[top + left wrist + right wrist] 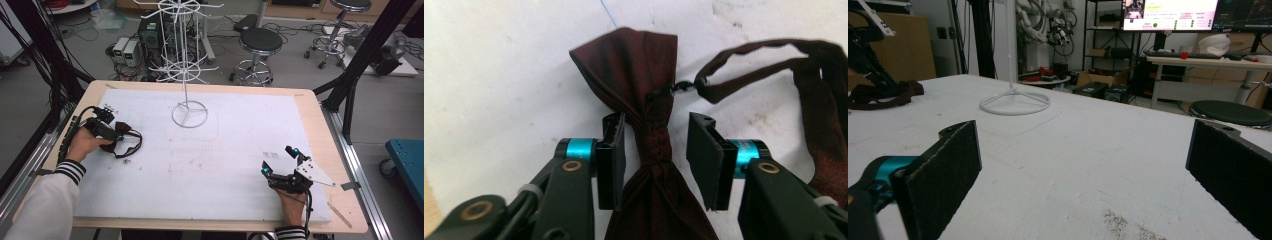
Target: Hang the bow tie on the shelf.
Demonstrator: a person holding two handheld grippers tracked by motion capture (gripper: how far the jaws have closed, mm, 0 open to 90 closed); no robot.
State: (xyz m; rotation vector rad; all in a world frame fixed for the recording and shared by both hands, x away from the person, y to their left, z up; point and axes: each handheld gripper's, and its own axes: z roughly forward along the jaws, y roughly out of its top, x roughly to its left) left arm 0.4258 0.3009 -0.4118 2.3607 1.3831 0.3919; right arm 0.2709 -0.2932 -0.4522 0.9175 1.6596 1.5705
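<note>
A dark red bow tie point(126, 131) with its neck strap point(132, 147) lies on the white mat at the left. In the left gripper view, the bow tie's point(634, 65) pinched knot sits between the jaws of my left gripper point(656, 135). The left pad rests against the fabric, while a gap remains at the right pad. The strap point(819, 90) loops off to the right. Seen from above, my left gripper point(120, 134) lies low over the tie. My right gripper point(278, 160) rests at the front right, wide open and empty point(1088, 165).
A white wire display stand point(189, 114) rises from a ring base at the mat's far middle, also seen from the right gripper point(1014, 102). The white foam mat point(210, 170) covers a wooden table. Stools and equipment stand on the floor beyond the far edge.
</note>
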